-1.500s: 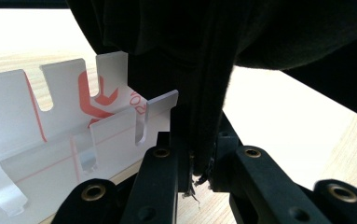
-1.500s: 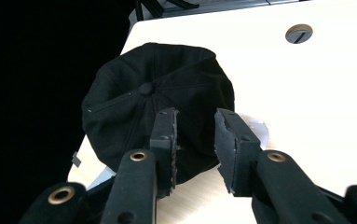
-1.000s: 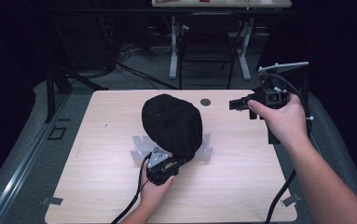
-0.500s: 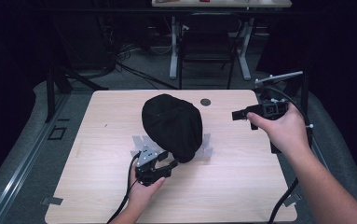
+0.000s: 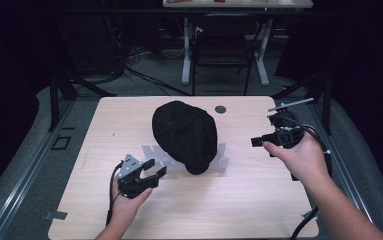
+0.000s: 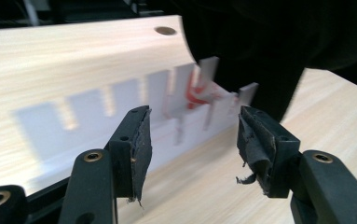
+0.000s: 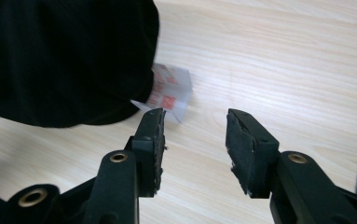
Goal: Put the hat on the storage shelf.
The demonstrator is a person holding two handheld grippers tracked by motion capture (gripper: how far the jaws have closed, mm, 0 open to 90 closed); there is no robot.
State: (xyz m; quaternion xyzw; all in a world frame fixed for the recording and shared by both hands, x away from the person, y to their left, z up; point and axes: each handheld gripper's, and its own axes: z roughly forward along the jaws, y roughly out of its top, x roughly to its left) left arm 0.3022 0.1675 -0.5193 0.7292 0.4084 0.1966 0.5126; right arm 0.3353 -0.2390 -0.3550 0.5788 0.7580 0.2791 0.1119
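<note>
High view: black cap (image 5: 185, 134) sits on its white stand (image 5: 222, 161); left tongs (image 5: 151, 174) and right tongs (image 5: 257, 142) have just been opening, both empty, work apparently finished.

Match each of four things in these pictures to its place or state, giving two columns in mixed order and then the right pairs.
Things:
1. black cap
2. left hand-held gripper
3. right hand-held gripper
4. small round hole

Places or states:
A. jaws open, held off the cap's right side
B. set in the table top beyond the cap
C. jaws open, near the front of the table, clear of the cap
D. rests on a white notched stand mid-table

Pairs: 1-D, 2-C, 3-A, 4-B
</note>
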